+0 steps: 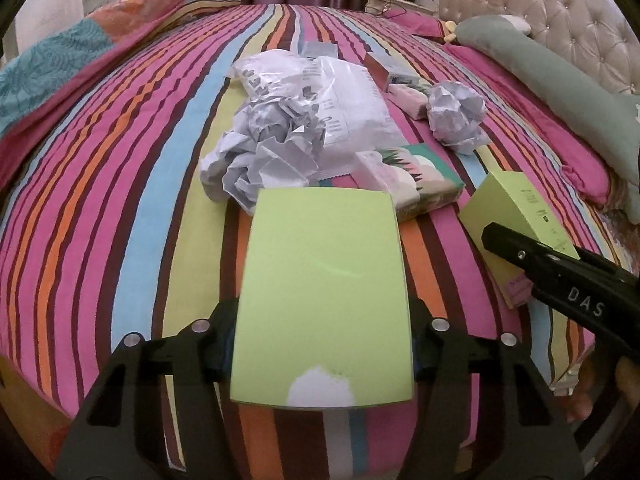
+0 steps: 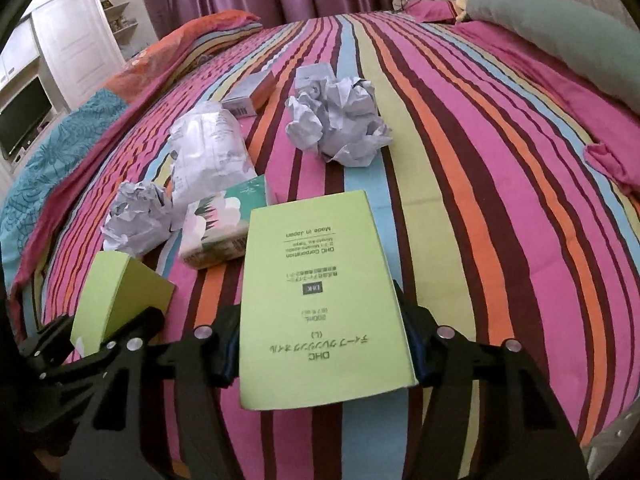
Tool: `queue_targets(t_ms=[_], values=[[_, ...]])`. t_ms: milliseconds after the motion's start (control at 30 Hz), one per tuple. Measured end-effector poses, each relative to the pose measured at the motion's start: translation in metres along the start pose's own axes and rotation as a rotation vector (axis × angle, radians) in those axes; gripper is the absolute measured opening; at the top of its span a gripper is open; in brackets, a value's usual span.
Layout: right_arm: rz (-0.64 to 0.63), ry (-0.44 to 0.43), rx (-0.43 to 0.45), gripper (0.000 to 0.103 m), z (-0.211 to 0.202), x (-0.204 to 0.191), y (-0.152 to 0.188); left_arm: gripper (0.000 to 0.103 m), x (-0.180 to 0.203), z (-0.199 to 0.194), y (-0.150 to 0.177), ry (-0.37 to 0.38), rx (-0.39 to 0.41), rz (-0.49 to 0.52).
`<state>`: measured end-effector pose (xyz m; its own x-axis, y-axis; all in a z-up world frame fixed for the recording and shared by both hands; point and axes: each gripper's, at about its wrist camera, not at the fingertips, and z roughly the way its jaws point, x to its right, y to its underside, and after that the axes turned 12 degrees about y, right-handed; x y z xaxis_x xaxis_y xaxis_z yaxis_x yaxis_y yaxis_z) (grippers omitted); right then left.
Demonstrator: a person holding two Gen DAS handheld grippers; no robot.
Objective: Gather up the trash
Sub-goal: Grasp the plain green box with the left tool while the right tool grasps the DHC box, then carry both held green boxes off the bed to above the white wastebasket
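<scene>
Left wrist view: the left gripper (image 1: 322,354) has its jaws pinching a plain green box (image 1: 324,296) by its long sides, held just above the striped bed (image 1: 120,200). The box's upper face is blank lime green, with a torn white patch at its near edge. Its underside is hidden. Beyond it on the bed lies a heap of trash: a big paper wad (image 1: 260,152) touching a crinkled white bag (image 1: 340,96), a tissue pack (image 1: 416,180) with a green and pink print just right of the box's far end, a second paper wad (image 1: 456,116) farther right, and small cartons behind, too blurred to read. At the right edge the right gripper (image 1: 508,240) enters, cut off by the frame, clamped on a printed box (image 1: 516,216) of the same green; only one of its fingers shows.

Right wrist view: the right gripper (image 2: 324,360) pinches the printed box (image 2: 320,292) by its long sides, above the bed (image 2: 480,160). The lime face carries dark print, upside down: "DHC", Japanese lettering, "Made in Japan". To the near left the left gripper (image 2: 120,332) holds the plain green box (image 2: 120,296), partly hidden behind its black fingers. The tissue pack (image 2: 220,224) sits just left of the printed box's far end, a paper wad (image 2: 136,220) and the white bag (image 2: 208,148) farther left, another paper wad (image 2: 340,116) far centre, and a small carton (image 2: 252,92) beside it. A green bolster (image 2: 560,28) lies far right.
</scene>
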<state>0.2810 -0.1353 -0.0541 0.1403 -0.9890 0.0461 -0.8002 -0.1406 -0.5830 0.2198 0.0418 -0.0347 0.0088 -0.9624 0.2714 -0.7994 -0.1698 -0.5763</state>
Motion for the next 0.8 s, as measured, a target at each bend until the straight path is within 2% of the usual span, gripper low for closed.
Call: queue_targets(t_ms=[300, 467, 800], values=[[0.08, -0.042, 0.023, 0.058, -0.025, 0.012, 0.003, 0.059, 0.003, -0.011, 0.0, 0.026, 0.007, 0.011], [0.106, -0.044, 0.031, 0.058, -0.043, 0.019, 0.012, 0.059, 0.011, -0.029, 0.007, 0.045, 0.02, 0.053], [0.158, -0.075, 0.012, 0.058, -0.086, 0.028, 0.053, 0.059, 0.017, -0.074, 0.036, 0.076, 0.034, 0.107]])
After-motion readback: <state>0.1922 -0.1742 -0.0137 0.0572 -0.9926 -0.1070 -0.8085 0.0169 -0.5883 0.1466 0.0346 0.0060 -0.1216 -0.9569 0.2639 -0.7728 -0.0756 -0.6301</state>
